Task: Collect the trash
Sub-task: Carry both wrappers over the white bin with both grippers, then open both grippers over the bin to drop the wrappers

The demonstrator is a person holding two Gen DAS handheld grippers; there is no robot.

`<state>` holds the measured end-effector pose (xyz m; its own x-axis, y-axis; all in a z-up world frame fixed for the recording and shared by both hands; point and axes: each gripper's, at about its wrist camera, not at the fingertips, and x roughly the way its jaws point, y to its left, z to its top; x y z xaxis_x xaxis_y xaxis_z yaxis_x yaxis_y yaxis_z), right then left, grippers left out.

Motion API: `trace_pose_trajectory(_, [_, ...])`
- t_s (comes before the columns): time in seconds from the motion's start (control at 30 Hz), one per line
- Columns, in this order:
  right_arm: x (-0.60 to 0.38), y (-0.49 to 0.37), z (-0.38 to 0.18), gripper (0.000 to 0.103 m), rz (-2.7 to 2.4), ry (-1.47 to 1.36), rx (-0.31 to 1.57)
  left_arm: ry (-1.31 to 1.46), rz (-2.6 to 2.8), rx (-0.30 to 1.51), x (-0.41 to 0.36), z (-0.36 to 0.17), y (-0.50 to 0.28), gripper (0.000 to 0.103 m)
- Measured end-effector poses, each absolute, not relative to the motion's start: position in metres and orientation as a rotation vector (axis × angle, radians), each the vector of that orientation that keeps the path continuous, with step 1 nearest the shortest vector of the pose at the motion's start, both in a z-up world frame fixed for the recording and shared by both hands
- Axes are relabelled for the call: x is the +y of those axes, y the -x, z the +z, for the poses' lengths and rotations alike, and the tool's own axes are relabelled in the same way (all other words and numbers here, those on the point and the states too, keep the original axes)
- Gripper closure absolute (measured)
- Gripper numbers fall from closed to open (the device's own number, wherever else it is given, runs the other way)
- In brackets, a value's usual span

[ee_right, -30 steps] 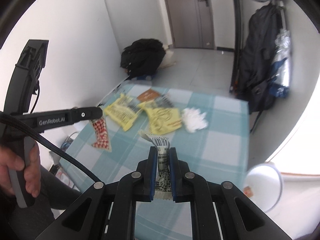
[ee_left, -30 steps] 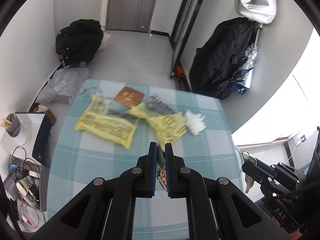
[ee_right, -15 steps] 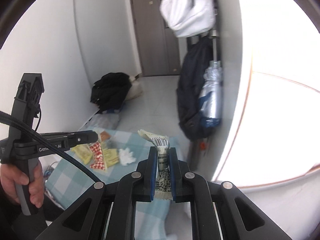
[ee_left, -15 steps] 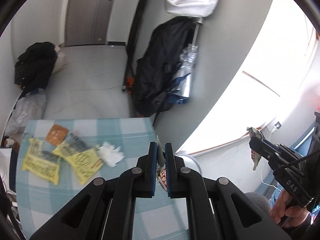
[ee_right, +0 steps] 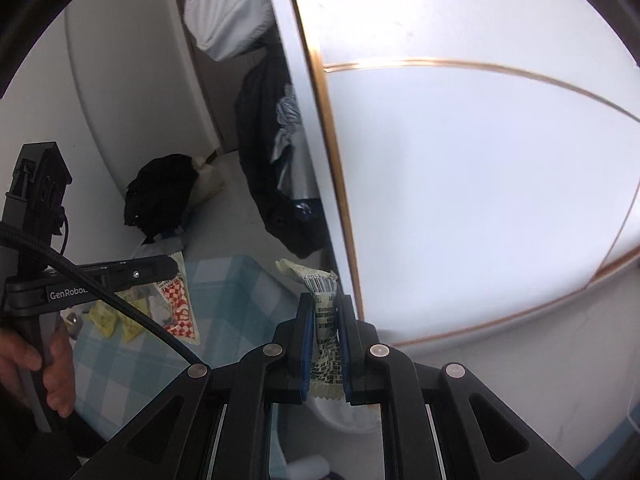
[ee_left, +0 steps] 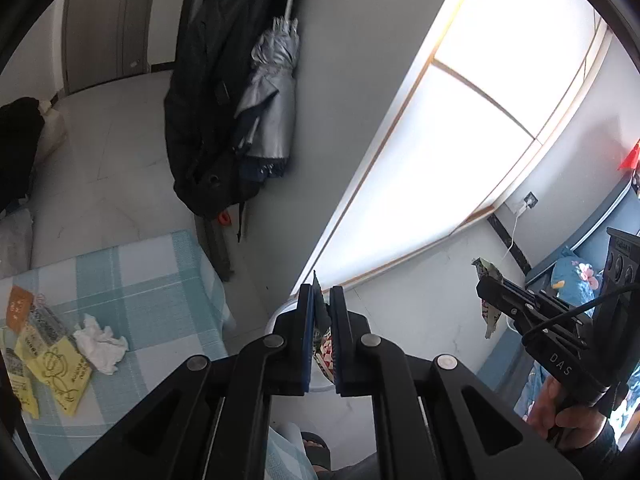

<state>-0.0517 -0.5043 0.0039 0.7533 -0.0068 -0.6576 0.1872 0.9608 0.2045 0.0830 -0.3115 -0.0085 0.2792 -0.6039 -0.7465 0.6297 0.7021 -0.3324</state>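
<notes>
My left gripper (ee_left: 320,297) is shut on a red-and-white checked wrapper (ee_left: 325,354), which hangs below its pads. A pale wrapper with a barcode (ee_right: 323,292) is pinched upright in my shut right gripper (ee_right: 324,305). In the left wrist view the right gripper (ee_left: 483,285) is far right with its pale wrapper (ee_left: 490,314) dangling. The right wrist view shows the left gripper (ee_right: 171,266) holding the checked wrapper (ee_right: 181,306). Both are past the right edge of the table (ee_left: 160,276). A white bin (ee_right: 348,418) shows just below the fingers. Yellow wrappers (ee_left: 56,368), a white tissue (ee_left: 100,345) and an orange packet (ee_left: 17,309) lie on the cloth.
A black bag (ee_left: 200,120) and a folded silver umbrella (ee_left: 268,108) hang on the wall beyond the table. A frosted panel with gold trim (ee_right: 460,180) fills the right. A black backpack (ee_right: 160,192) sits on the floor. A sandalled foot (ee_left: 316,445) is below.
Both grippers have swung right, off the table toward the wall and the frosted panel, each still holding its wrapper. The table has slid to the left of both views.
</notes>
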Motion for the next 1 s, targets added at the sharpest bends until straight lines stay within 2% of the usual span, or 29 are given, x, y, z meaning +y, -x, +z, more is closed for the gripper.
trace_pose_trajectory(0.27, [-0.552, 0.052, -0.066, 0.092, -0.144, -0.435, 0.811, -0.119, -0.869, 1.138, -0.373, -0.076, -0.094, 0.099])
trace_pose_trajectory(0.57, [-0.569, 0.035, -0.156, 0.092, -0.123, -0.609, 0.917, -0.199, -0.852, 1.26, -0.405, -0.139, -0.099, 0.099])
trace_pose_trajectory(1.0, [-0.574, 0.012, -0.25, 0.092, -0.118, -0.796, 1.036, -0.357, -0.84, 1.379, -0.446, -0.186, -0.099, 0.099])
